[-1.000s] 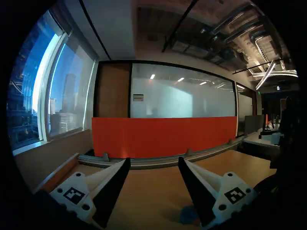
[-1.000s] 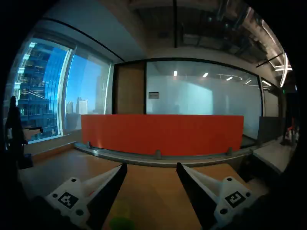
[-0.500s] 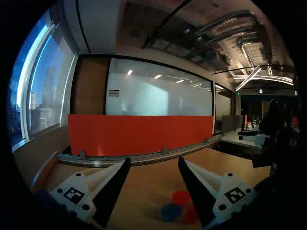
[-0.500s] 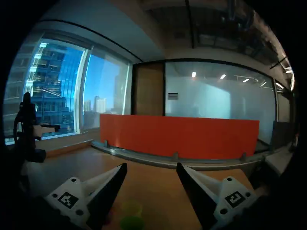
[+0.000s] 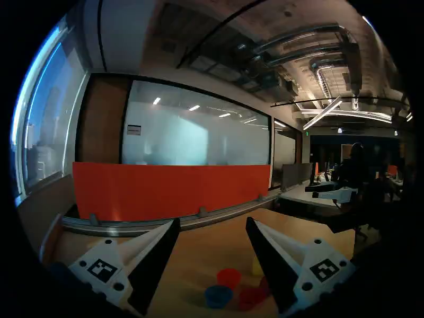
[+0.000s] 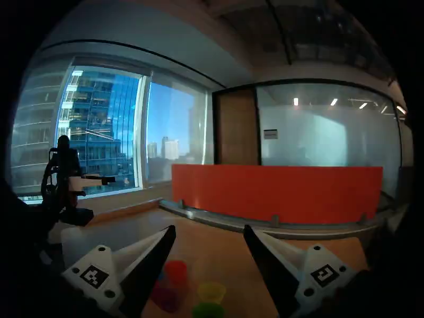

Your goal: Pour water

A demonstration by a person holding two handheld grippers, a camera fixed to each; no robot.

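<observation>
My left gripper [image 5: 212, 221] is open with nothing between its fingers, held above a wooden table [image 5: 206, 249]. Small cups stand low in the left gripper view: a red cup [image 5: 229, 276], a blue cup [image 5: 218, 296] and another red cup [image 5: 249, 297], with something yellow [image 5: 257, 265] behind them. My right gripper [image 6: 209, 229] is also open and empty. Below it in the right gripper view stand a red cup [image 6: 176, 270], a yellow cup [image 6: 212, 291], a green cup [image 6: 208, 310] and a dark red cup [image 6: 164, 297]. No water vessel can be made out.
An orange divider panel [image 5: 169, 188] on a metal rail closes the table's far edge. Big windows [image 6: 106, 138] lie to the left. A dark device with a white part [image 6: 66, 183] stands by the window. A person [image 5: 354, 167] sits at desks on the right.
The left gripper view has swung right and the right gripper view left. The cups, barely seen before, have come into both views. Both grippers stay open.
</observation>
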